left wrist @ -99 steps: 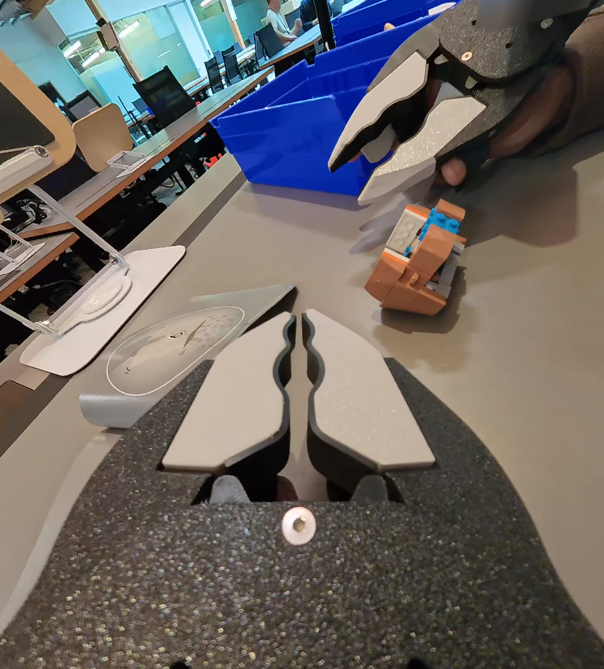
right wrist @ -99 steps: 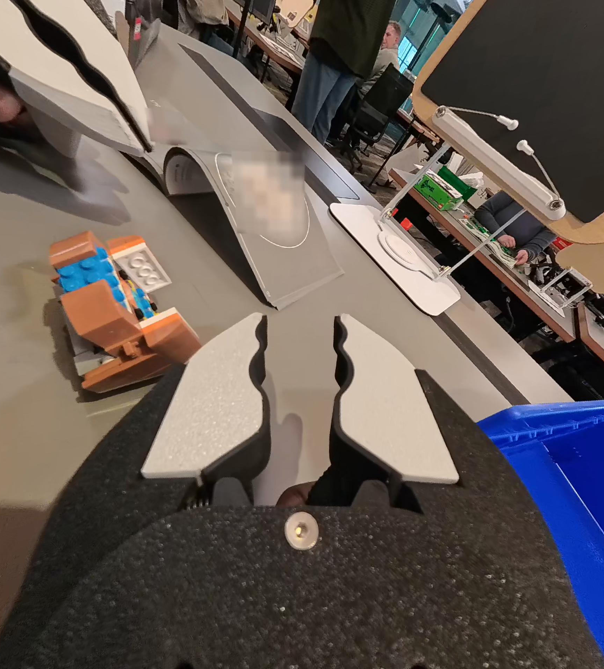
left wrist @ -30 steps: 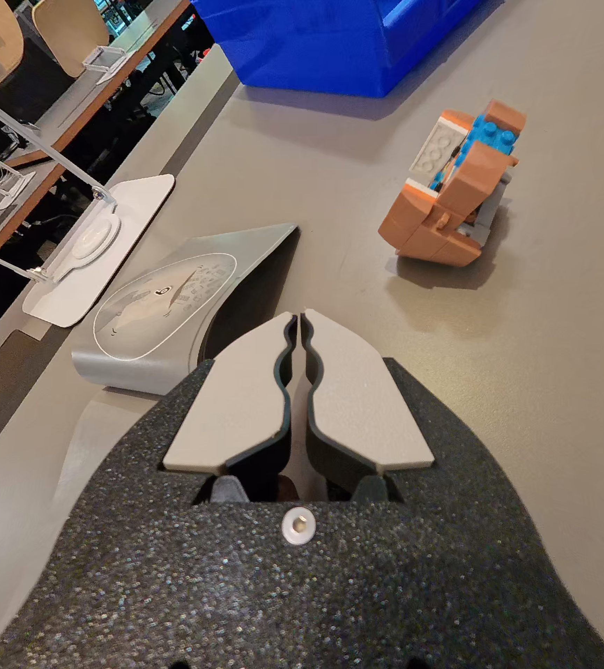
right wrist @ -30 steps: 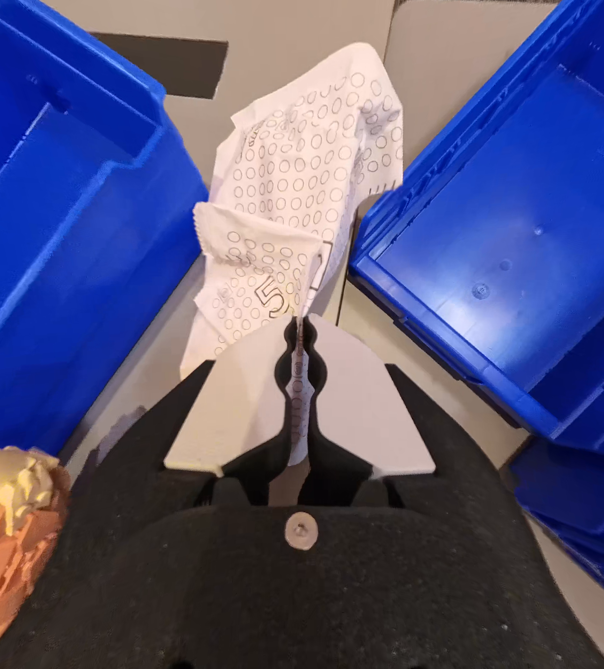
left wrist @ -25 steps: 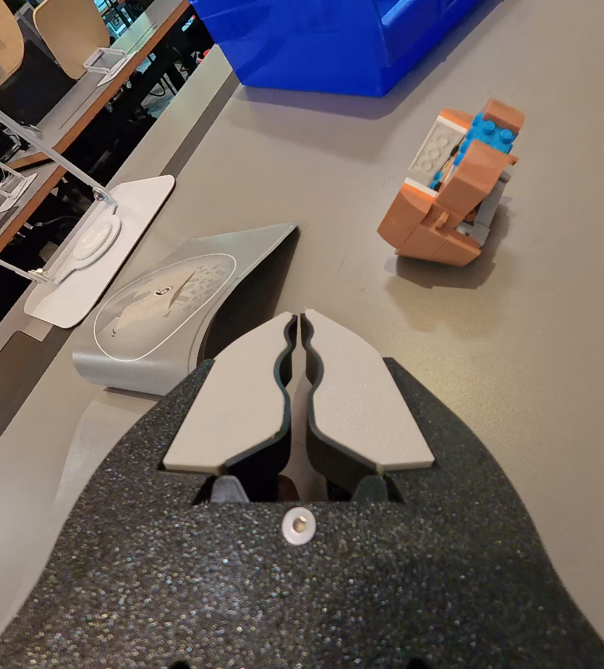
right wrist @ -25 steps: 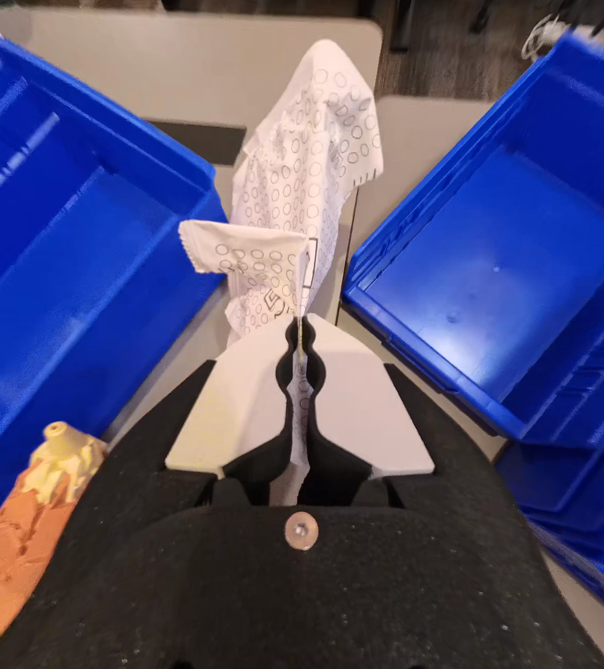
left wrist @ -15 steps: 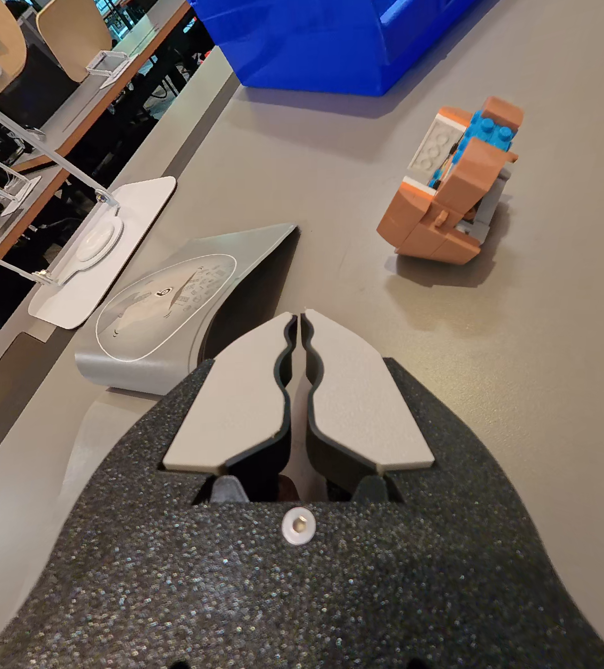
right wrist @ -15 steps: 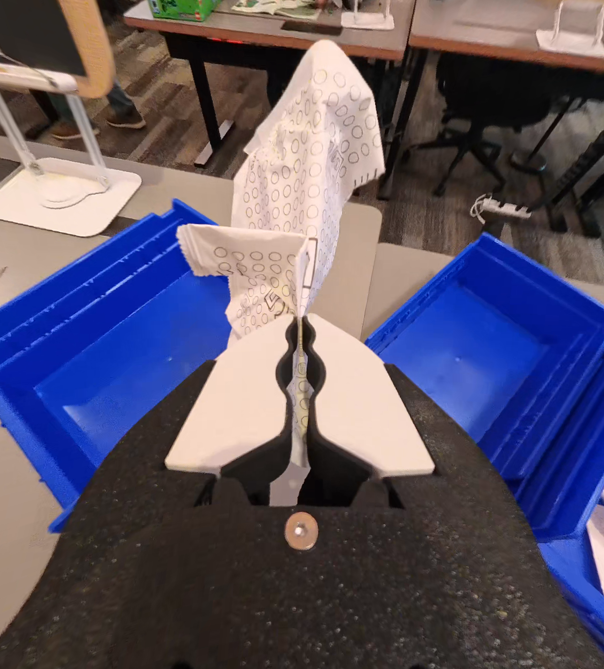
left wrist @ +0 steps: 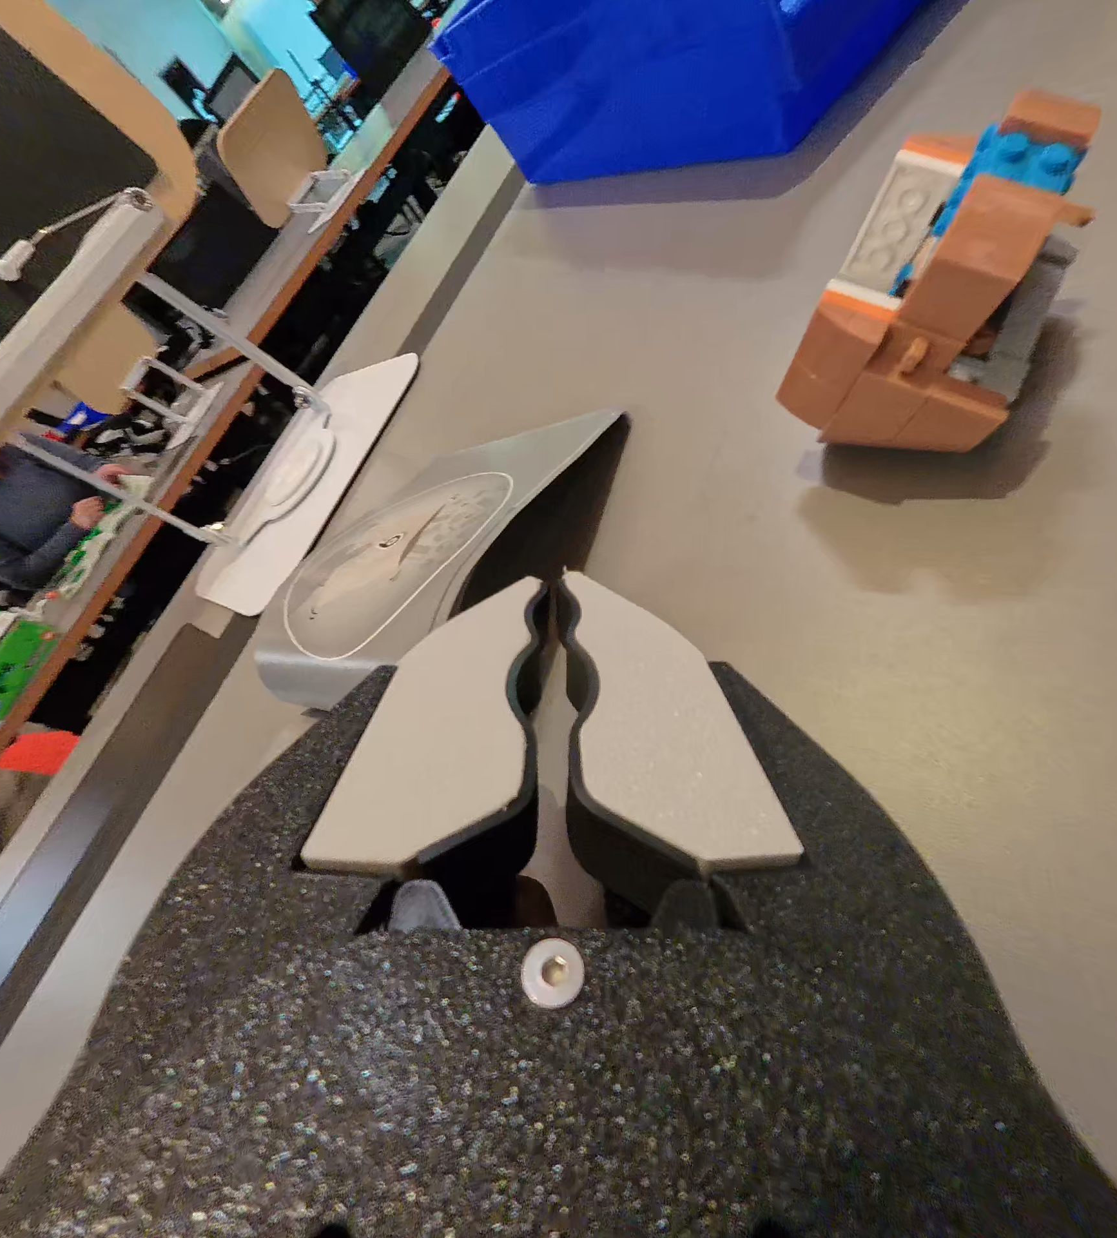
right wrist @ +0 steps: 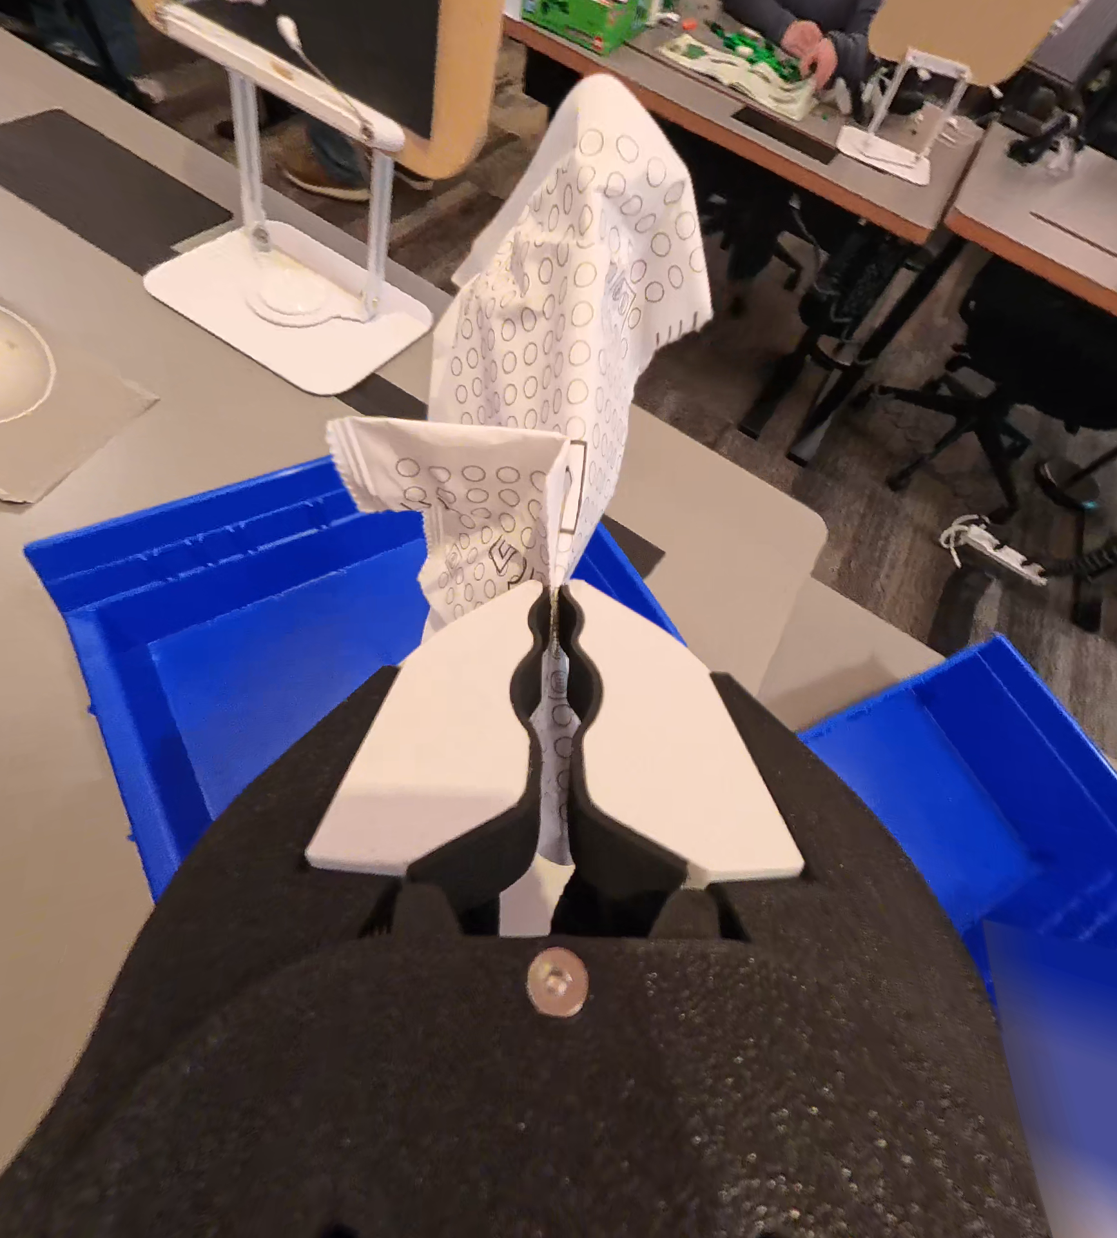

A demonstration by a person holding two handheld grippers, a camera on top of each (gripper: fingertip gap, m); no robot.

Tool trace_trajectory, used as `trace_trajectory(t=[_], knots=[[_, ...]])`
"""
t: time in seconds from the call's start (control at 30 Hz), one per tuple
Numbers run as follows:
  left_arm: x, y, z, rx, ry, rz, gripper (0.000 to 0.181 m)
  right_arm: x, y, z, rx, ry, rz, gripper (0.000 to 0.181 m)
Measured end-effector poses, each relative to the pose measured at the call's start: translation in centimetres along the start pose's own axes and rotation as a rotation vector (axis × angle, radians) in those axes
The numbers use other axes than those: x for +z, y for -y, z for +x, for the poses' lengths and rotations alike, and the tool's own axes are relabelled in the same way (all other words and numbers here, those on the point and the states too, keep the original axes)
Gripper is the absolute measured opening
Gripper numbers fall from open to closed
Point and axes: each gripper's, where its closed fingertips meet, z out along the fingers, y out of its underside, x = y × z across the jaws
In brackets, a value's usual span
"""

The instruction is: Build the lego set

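My right tool (right wrist: 557,589) pinches a white bag (right wrist: 562,348) above a blue bin (right wrist: 261,643). My left tool (left wrist: 552,586) is clenched, empty; the lego build (left wrist: 930,335) sits on the table (left wrist: 944,703).

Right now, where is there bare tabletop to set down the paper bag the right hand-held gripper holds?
Bare grey tabletop lies between the blue plastic bin, the brown-and-blue brick model and the curved silver metal stand. The bin's floor is also empty. The table edge by the white lamp base is crowded.
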Motion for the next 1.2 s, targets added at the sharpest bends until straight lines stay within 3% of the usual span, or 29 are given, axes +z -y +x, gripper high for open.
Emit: trace_trajectory(t=[0.2,0.5,1.0,1.2], knots=[[0.1,-0.3,-1.4,0.023,0.143,-0.029,0.001,2.1,2.1,-3.5,0.131,0.265,0.135,0.002],[0.5,-1.0,-2.2,0.026,0.213,-0.086,0.001,3.4,-0.4,-6.9,0.266,0.419,0.153,0.002],[0.2,-0.6,-1.9,0.050,0.214,-0.057,0.001,3.9,-3.4,-8.6,0.379,0.303,0.029,0.002],[0.0,-0.2,-1.9,0.032,0.196,-0.023,0.001,4.6,-6.1,-9.4,0.470,0.218,-0.091,0.017]])
